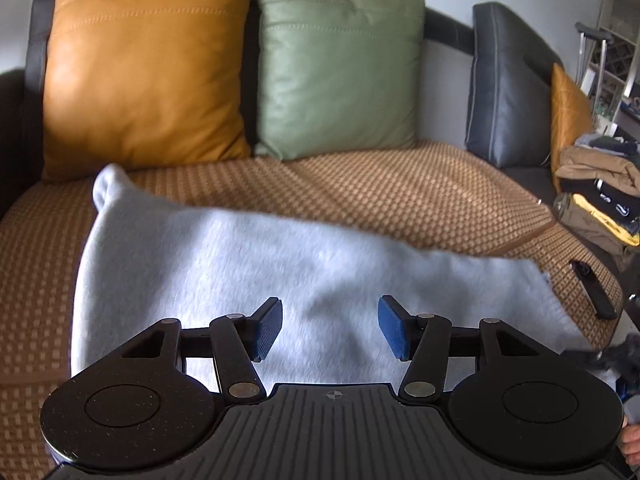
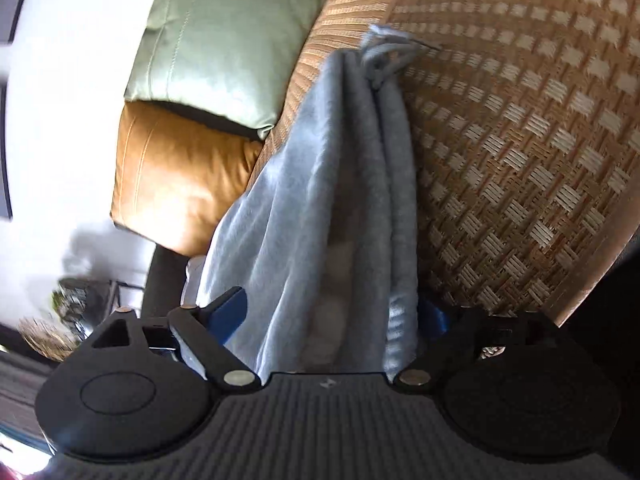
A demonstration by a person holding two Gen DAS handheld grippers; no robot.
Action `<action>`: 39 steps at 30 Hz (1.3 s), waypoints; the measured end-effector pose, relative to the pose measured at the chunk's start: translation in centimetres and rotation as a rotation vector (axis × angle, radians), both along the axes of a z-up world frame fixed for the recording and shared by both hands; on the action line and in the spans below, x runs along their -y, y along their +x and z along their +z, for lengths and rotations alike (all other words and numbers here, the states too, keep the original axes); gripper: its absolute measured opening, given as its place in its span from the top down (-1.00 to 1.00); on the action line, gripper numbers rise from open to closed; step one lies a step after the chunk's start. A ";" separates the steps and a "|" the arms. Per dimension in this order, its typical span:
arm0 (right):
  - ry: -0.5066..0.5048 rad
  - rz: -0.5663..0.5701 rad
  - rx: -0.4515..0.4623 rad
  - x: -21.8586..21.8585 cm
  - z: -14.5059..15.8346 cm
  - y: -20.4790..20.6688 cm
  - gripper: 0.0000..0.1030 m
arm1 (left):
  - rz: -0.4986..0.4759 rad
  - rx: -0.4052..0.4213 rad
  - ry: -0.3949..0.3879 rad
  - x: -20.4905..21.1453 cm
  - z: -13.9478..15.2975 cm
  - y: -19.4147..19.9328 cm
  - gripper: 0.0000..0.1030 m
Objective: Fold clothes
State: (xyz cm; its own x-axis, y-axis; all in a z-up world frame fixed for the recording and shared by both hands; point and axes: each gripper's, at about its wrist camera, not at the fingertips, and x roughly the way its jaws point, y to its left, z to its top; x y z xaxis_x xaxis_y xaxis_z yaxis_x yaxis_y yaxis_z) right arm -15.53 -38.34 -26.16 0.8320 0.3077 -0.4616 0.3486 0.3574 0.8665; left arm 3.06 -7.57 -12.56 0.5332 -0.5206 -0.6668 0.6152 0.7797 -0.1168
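A light grey fleece garment (image 1: 248, 264) lies spread on the woven sofa mat (image 1: 400, 196). My left gripper (image 1: 330, 328) is open and empty, its blue pads just above the cloth near its front edge. In the right wrist view the same grey garment (image 2: 320, 208) hangs bunched in long folds between my right gripper's fingers. The right gripper (image 2: 332, 316) has its jaws wide apart with the cloth lying between them; its right pad is mostly hidden by the fabric, so I cannot tell whether it grips.
An orange cushion (image 1: 144, 68), a green cushion (image 1: 336, 68) and a dark grey cushion (image 1: 504, 88) stand at the sofa back. A pile of clothes (image 1: 600, 188) sits at the right end. A black remote (image 1: 592, 288) lies near the mat's right edge.
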 end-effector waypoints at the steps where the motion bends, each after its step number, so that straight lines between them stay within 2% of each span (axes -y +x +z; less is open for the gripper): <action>1: -0.001 -0.010 0.003 0.0 -0.1 -0.2 -0.54 | -0.008 0.015 0.039 0.4 -0.5 0.0 -0.32; 5: -0.043 -0.024 -0.007 -0.5 0.0 -0.1 -0.54 | -0.039 0.076 0.193 2.1 -2.3 -0.1 -0.28; 7: -0.093 -0.009 -0.028 -0.9 0.4 0.5 -0.48 | -0.028 0.115 0.219 2.3 -3.3 -0.7 -0.27; 8: -0.118 -0.001 -0.038 -1.2 0.6 0.9 -0.22 | -0.015 0.132 0.215 2.3 -3.7 -1.1 -0.26; 9: -0.128 0.007 -0.055 -1.1 0.8 1.1 -0.09 | -0.008 0.145 0.208 2.2 -3.7 -1.4 -0.26; 10: -0.093 0.014 -0.059 -0.4 0.9 1.1 0.20 | -0.007 0.155 0.197 2.0 -3.8 -1.6 -0.26; 12: 0.029 0.024 -0.042 1.2 1.1 1.0 0.40 | -0.005 0.174 0.174 1.4 -4.0 -2.0 -0.24; 13: 0.031 0.045 -0.016 1.5 2.3 1.3 0.46 | -0.004 0.183 0.163 1.2 -4.0 -2.2 -0.24; 15: -0.046 0.110 0.048 1.3 6.2 2.3 0.47 | 0.001 0.194 0.134 0.5 -4.2 -2.5 -0.24; 20: -0.245 0.278 0.130 -1.5 15.7 7.4 0.47 | 0.036 0.188 0.027 -1.4 -4.5 -2.8 -0.21; 25: -0.439 0.444 0.167 -6.7 21.5 12.1 0.48 | 0.085 0.181 -0.086 -3.2 -5.1 -3.1 -0.18; 32: -0.680 0.717 0.192 -17.0 25.6 16.9 0.47 | 0.140 0.156 -0.203 -5.9 -5.3 -3.1 -0.14; 36: -0.795 0.862 0.167 -22.9 25.6 20.1 0.47 | 0.173 0.134 -0.265 -7.6 -5.5 -3.0 -0.12; 39: -0.859 0.936 0.117 -26.1 24.3 22.0 0.47 | 0.171 0.131 -0.279 -9.1 -5.3 -3.5 -0.12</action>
State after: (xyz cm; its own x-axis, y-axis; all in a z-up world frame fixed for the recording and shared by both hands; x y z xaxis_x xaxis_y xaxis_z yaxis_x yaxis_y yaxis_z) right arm 6.49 -12.22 -1.90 0.5088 0.4364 -0.7420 -0.4013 0.8828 0.2441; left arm -0.47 1.50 -17.87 0.7003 -0.5686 -0.4315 0.5020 0.8221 -0.2686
